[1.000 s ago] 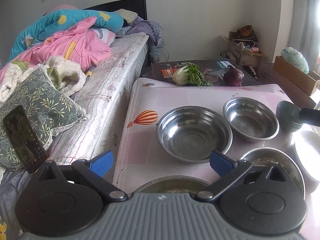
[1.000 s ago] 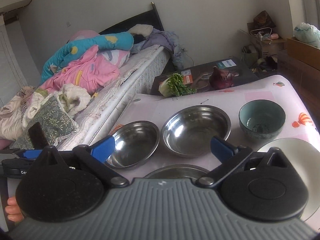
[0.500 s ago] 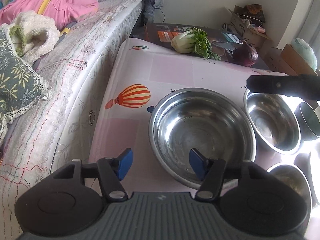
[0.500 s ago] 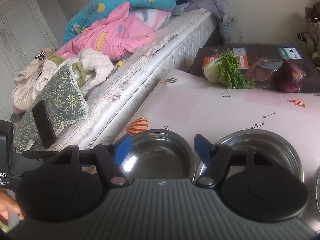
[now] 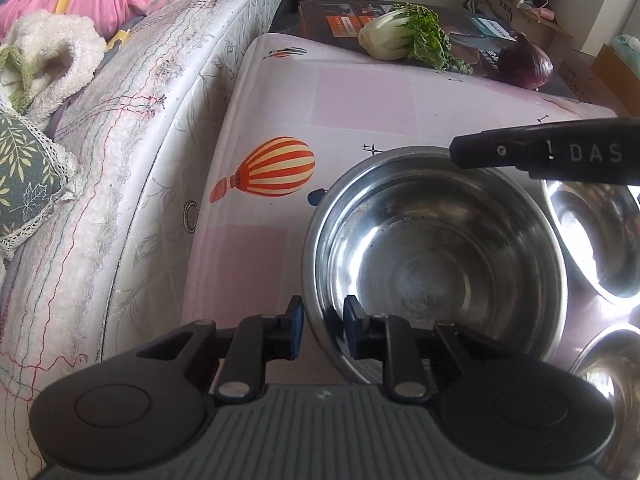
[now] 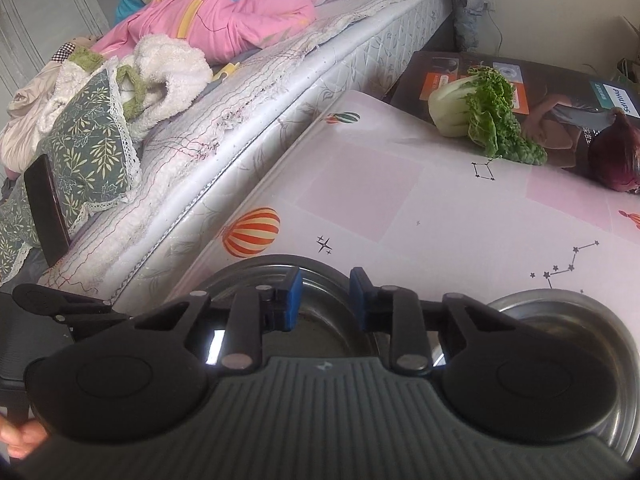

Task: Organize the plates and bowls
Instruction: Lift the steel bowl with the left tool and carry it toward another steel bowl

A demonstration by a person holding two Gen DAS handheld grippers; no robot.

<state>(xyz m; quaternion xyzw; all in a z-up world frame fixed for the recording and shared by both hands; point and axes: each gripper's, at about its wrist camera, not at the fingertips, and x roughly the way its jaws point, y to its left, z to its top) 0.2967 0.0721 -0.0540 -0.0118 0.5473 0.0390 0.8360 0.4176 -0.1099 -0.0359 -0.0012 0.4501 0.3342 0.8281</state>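
A large steel bowl [image 5: 432,256] stands on the pink patterned table [image 5: 360,100]. My left gripper [image 5: 323,328] has its jaws closing on the bowl's near-left rim, one blue pad outside the wall and one inside, both against it. My right gripper [image 6: 325,300] hangs over the same bowl [image 6: 248,270] at its far-right rim. Its jaws are closing with a gap still showing between the pads. One of its black fingers [image 5: 540,152] crosses above that rim in the left wrist view. A smaller steel bowl [image 5: 592,240] sits to the right, with another [image 5: 612,368] nearer.
A bok choy [image 5: 404,36] and a red onion [image 5: 524,62] lie at the table's far end on a dark box. A bed [image 5: 160,80] with heaped bedding runs along the left side. A dark phone [image 6: 46,208] leans on a cushion. A person's hand [image 6: 20,436] shows at the lower left.
Both grippers dropped and moved in on the large bowl, tilting downward. Their jaws narrowed from wide open to a small gap, the left one now around the rim.
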